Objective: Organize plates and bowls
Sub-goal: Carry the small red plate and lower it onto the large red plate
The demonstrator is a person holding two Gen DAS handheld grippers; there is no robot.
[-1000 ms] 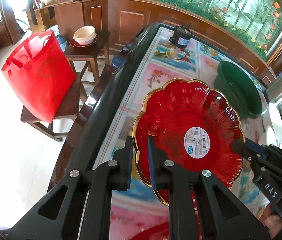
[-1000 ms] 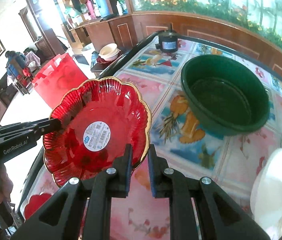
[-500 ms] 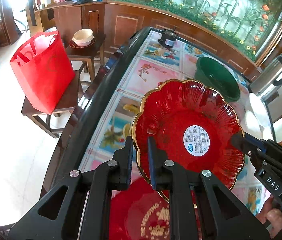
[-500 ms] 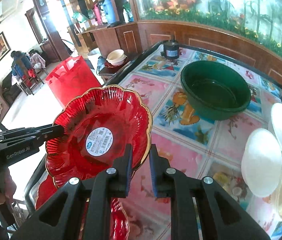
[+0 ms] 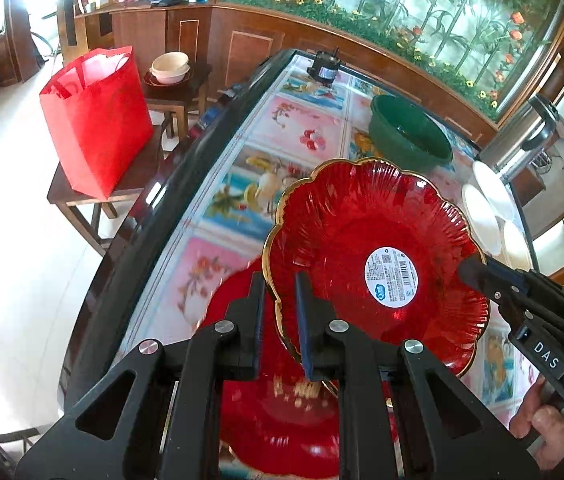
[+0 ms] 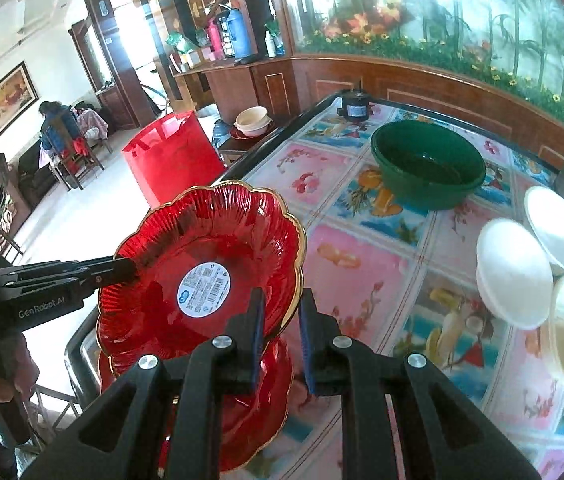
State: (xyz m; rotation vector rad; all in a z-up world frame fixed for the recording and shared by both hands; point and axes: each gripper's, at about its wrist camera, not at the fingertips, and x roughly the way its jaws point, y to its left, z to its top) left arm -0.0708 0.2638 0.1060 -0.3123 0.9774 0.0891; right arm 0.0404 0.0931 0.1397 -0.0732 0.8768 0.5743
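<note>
Since the earlier frame, both tools have carried the scalloped red plate [image 5: 377,252] back over the second red plate [image 5: 282,412] on the tabletop [image 6: 365,264]. Left tool [image 5: 278,316] and right tool [image 6: 280,332] each pinch its rim. Stacking unfinished; white bowls [image 6: 513,272] remain unsorted.

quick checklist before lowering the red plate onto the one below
1. Left gripper pinches the plate rim: ok.
2. Right gripper pinches the opposite rim: ok.
3. Lower red plate sits under the held one: ok.
4. Held plate is level: not ok, tilted.
5. Plates centred over each other: cannot tell.
6. Green basin and white bowls stand apart from the drop spot: ok.
</note>
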